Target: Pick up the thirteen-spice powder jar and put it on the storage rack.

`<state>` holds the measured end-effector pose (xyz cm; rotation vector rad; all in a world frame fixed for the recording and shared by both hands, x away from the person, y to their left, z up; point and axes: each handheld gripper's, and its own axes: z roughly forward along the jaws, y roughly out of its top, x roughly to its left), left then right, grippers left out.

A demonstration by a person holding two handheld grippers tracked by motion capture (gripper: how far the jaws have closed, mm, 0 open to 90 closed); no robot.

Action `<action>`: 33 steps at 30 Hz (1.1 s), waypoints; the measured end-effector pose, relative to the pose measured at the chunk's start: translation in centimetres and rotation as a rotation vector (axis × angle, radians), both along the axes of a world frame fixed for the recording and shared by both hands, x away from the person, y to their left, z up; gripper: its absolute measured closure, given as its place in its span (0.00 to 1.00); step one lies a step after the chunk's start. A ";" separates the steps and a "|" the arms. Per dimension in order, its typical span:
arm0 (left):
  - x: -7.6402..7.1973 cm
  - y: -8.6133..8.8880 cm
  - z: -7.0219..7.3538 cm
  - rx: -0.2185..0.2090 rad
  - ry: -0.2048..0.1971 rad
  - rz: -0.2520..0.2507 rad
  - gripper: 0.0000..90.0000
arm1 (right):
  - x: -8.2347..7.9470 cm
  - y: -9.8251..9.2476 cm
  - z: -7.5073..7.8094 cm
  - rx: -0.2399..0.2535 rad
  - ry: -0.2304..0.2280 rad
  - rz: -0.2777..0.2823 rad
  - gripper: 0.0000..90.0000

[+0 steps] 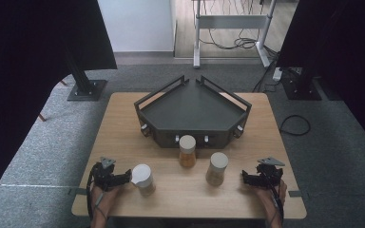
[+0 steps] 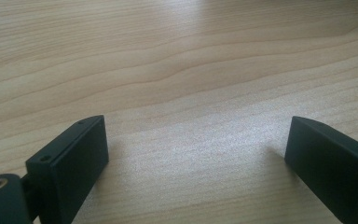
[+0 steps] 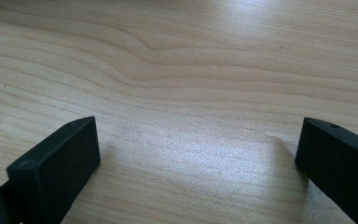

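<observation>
Setting: grey carpet around a light wooden bench (image 1: 123, 137), black curtains at both sides.
Nearest jar: white-lidded jar (image 1: 143, 179) stands upright at 7 o'clock on the bench, just beside the left gripper (image 1: 127, 177).
Left gripper: rests at 8 o'clock; fingers (image 2: 70, 168) spread apart over bare wood, gripping nothing.
Right gripper: right gripper (image 1: 245, 176) rests at 4 o'clock; fingers (image 3: 56, 170) wide apart, nothing between them.
Other jars: middle jar (image 1: 187, 150) touches the tray's front; right jar (image 1: 216, 167) stands near the right gripper.
Tray: dark angular tray (image 1: 190, 107) sits at 12 o'clock.
</observation>
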<state>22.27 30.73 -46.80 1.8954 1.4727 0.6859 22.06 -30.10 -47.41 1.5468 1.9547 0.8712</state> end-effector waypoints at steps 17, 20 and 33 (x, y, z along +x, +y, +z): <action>-1.8 1.5 -0.3 -0.068 -0.078 0.021 0.12 | -0.1 -0.1 0.0 0.001 -0.007 0.009 0.02; -2.3 2.0 -0.5 -0.098 -0.107 0.021 0.14 | -0.1 -0.1 0.0 0.002 -0.007 0.010 0.02; -4.1 2.5 -1.2 -0.119 -0.227 0.014 0.13 | -0.2 -0.1 -0.1 0.001 -0.011 0.015 0.03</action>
